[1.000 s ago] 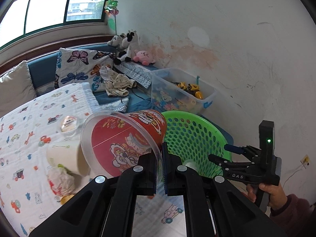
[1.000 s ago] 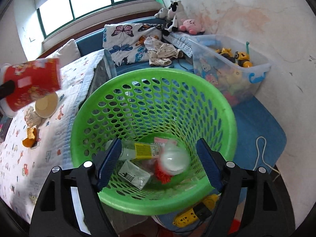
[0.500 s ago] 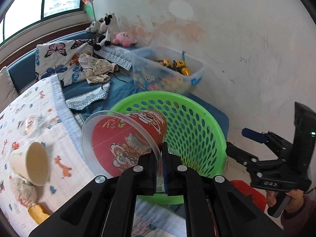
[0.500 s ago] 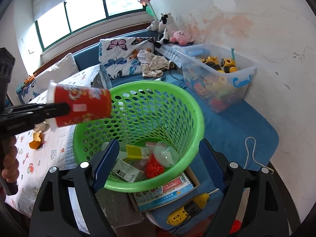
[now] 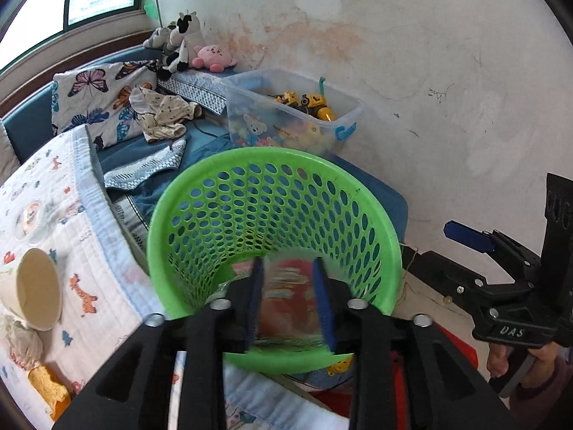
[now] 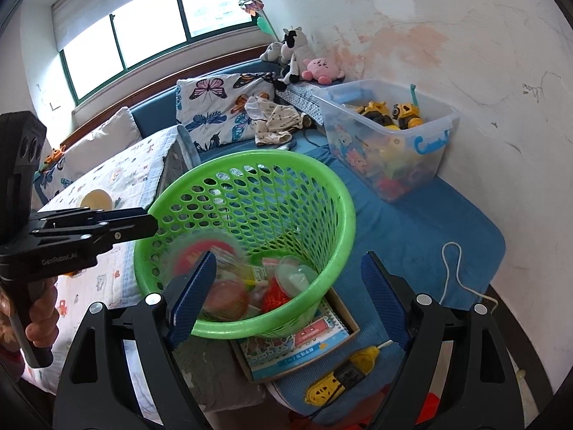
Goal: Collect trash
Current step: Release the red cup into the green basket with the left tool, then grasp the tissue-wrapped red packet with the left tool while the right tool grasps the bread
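A green perforated basket (image 5: pixel 372 215) (image 6: pixel 333 193) stands beside the bed. My left gripper (image 5: pixel 288 297) hangs over its near rim with its jaws parted; the red printed cup (image 5: pixel 290 301) shows blurred between them, falling into the basket. In the right wrist view the cup (image 6: pixel 211 272) is a red blur inside the basket, above other trash (image 6: pixel 286 283). My left gripper (image 6: pixel 152 224) reaches in there from the left. My right gripper (image 6: pixel 286 290) is open and empty in front of the basket.
On the bed's printed blanket (image 5: pixel 89 276) lie a cream paper cup (image 5: pixel 35 288), crumpled tissue (image 5: pixel 21 344) and a yellow scrap (image 5: pixel 50 390). A clear toy bin (image 6: pixel 390 136) stands by the wall. A book (image 6: pixel 301 344) and yellow power strip (image 6: pixel 340 380) lie under the basket.
My left gripper moved over the basket and opened, letting go of the red cup, which now drops into the basket. My right gripper drew back a little.
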{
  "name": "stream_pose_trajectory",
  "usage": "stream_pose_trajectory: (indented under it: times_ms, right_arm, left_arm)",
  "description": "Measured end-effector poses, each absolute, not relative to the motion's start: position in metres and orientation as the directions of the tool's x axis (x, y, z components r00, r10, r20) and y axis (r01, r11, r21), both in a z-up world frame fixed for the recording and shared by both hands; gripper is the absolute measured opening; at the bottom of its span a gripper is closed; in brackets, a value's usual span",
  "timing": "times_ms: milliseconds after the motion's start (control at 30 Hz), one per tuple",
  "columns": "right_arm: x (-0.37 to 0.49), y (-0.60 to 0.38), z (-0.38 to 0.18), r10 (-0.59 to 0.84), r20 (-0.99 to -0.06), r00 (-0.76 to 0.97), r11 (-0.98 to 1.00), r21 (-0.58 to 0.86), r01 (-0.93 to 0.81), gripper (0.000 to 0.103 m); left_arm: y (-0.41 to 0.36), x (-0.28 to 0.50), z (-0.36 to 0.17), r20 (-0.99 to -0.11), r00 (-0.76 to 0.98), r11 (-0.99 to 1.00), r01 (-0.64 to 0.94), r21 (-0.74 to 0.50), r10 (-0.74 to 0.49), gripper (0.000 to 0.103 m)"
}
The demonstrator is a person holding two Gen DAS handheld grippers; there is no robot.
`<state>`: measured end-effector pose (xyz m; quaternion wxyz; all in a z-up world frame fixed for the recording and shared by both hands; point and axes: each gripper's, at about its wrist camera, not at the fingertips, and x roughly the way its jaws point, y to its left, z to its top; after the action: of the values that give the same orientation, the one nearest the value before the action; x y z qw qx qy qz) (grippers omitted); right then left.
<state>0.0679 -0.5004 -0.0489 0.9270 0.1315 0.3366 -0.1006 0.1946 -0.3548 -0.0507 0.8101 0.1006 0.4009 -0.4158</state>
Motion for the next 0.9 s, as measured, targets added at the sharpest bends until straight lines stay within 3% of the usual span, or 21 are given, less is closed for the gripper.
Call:
stream_pose_trajectory:
  times_ms: [400, 700, 800, 900]
  right_arm:
    - [0.075, -0.469, -0.042, -0.044, -0.639, 0.768, 0.964, 0.176, 0.201, 0.083]
    - [0.094, -0.430, -0.036, 0.018, -0.632, 0.775, 0.979, 0.169, 0.115, 0.083]
    - [0.104, -0.417, -0.034, 0.047, -0.631, 0.775, 0.981, 0.173, 0.082, 0.083]
    - [0.110, -0.407, -0.033, 0.075, -0.629, 0.774, 0.981, 0.184, 0.055, 0.083]
  left_arm:
    - [-0.275, 0.186, -0.033, -0.690, 0.426, 0.711, 0.679, -0.183, -0.585, 0.033]
    - [-0.199, 0.202, -0.032, -0.682, 0.534, 0.819, 0.549, -0.170, -0.499, 0.033]
    - [-0.177, 0.211, -0.032, -0.675, 0.582, 0.859, 0.487, -0.157, -0.454, 0.049]
    - [-0.155, 0.219, -0.034, -0.672, 0.625, 0.893, 0.432, -0.128, -0.398, 0.052]
